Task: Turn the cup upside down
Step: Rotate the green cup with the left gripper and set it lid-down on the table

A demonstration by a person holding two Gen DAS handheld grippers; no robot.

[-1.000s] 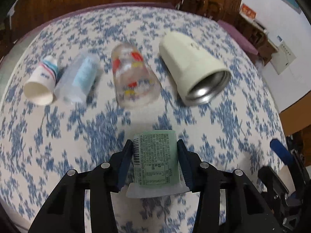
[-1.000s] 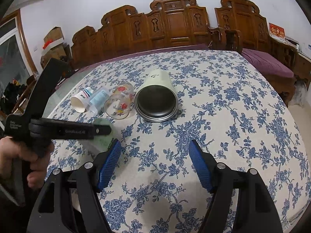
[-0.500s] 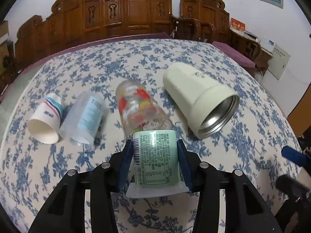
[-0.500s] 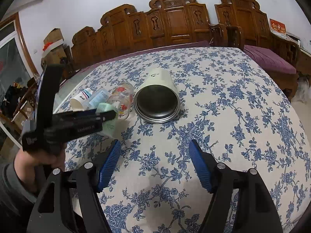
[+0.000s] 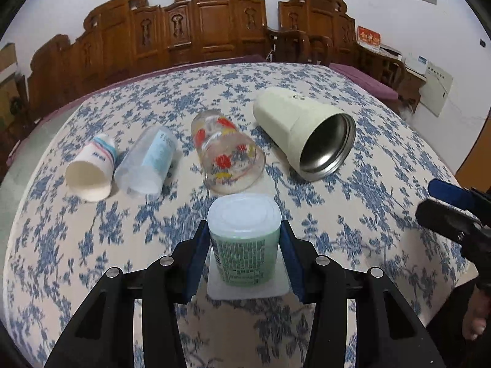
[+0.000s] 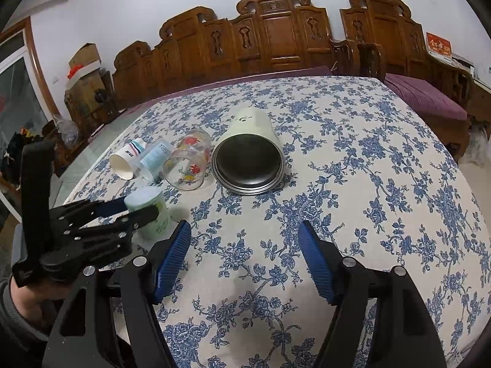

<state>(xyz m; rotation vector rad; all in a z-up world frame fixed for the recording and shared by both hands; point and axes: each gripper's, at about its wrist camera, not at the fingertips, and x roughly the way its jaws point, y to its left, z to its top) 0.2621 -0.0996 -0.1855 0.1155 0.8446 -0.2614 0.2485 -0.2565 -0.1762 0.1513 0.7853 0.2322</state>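
My left gripper is shut on a green plastic cup with a printed label. The cup stands upside down, base up, with its wide rim down on the tablecloth near the front edge. The same cup and left gripper show at the left of the right wrist view. My right gripper is open and empty above the tablecloth, to the right of the cup.
Four cups lie on their sides in a row: a white paper cup, a clear plastic cup, a flowered glass and a cream steel tumbler. Carved wooden chairs stand behind the table.
The left gripper has turned the green cup from lying level in the air to standing upside down, and lowered it onto the tablecloth. The right gripper has stayed open and nearly still.
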